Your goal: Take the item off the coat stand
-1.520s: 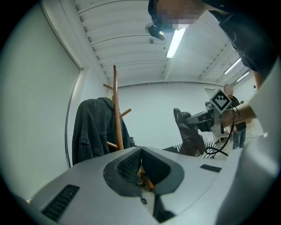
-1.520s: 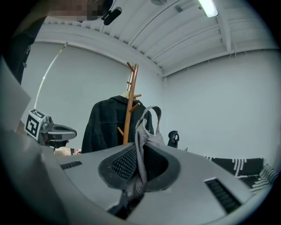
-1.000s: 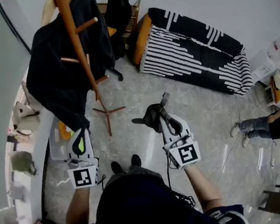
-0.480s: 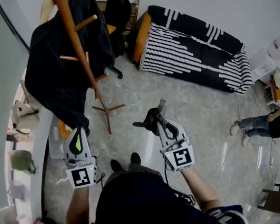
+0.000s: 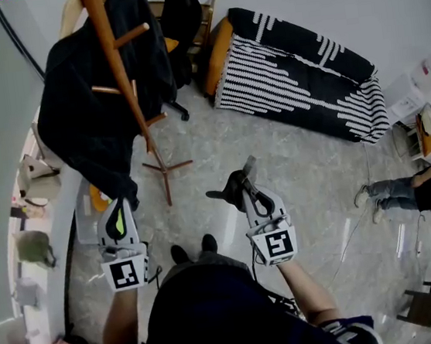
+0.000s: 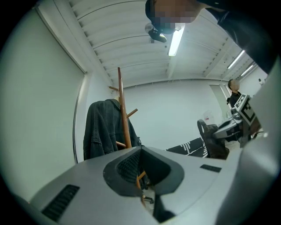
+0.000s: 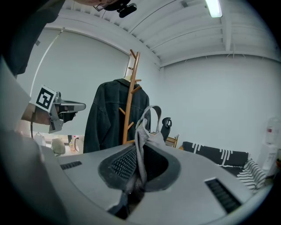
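The right gripper [image 7: 139, 163] is clamped on the dark item [image 5: 235, 187], whose grey strap sticks up between the pads. The item is off the coat stand [image 5: 121, 76] and well apart from it, above the floor. The left gripper [image 6: 141, 172] has its jaws together with nothing in them. A dark jacket [image 5: 88, 117] hangs on the stand. Beside the stand's foot, a clear bin [image 5: 87, 227] holds something yellow [image 5: 99, 199].

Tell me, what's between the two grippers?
Only bare speckled floor, seen in the head view, between the left gripper and the right gripper holding grey fabric; the person's shoes show just below it.
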